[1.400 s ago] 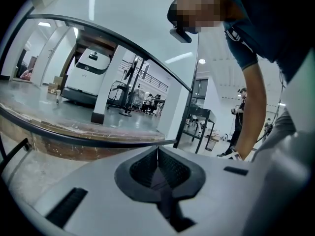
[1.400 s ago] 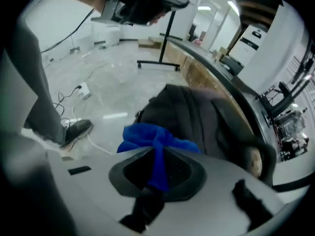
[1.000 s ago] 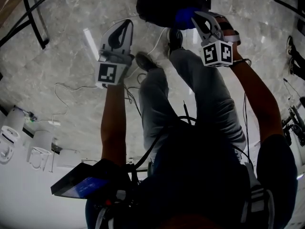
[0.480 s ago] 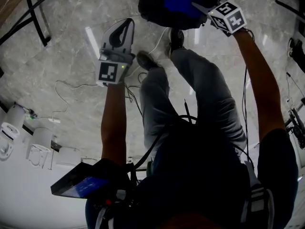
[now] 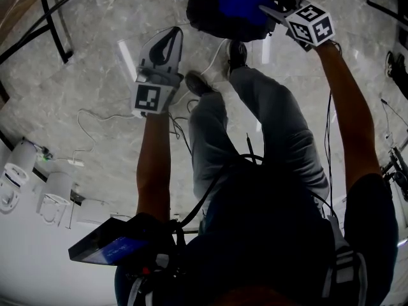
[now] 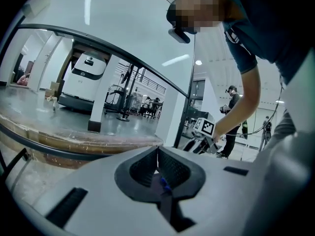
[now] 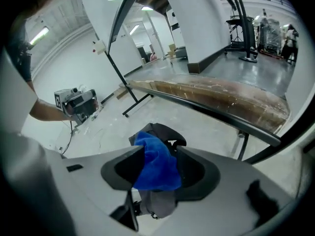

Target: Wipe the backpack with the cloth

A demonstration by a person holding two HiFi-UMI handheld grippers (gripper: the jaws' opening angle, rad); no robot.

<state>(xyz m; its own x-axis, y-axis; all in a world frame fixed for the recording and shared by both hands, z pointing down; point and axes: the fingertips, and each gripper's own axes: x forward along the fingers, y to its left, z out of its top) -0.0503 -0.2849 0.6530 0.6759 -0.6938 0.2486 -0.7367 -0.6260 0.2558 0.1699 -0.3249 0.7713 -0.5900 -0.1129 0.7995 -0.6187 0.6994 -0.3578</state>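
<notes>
A dark backpack (image 5: 207, 11) lies on the marble floor at the top of the head view, with a blue cloth (image 5: 239, 4) spread on top of it. My right gripper (image 5: 268, 6) points steeply down at the cloth. In the right gripper view the cloth (image 7: 157, 167) bunches between the jaws over the backpack (image 7: 165, 131). The jaws of the right gripper (image 7: 160, 154) are opening and stand wide, so the pads do not pinch the cloth. My left gripper (image 5: 171, 36) hangs left of the backpack, apart from it. In its own view the left gripper (image 6: 157, 154) is shut on nothing.
The person's legs and shoes (image 5: 199, 81) stand just below the backpack. Cables (image 5: 89, 116) trail over the floor. A black metal frame (image 5: 51, 24) stands at the top left, and white fixtures (image 5: 19, 171) at the left edge. A wooden tabletop (image 7: 221, 95) on black legs stands behind the backpack.
The right gripper rolled and shifted up and to the right over the backpack, and its jaws opened. More of the blue cloth now shows on the backpack. The left gripper barely moved.
</notes>
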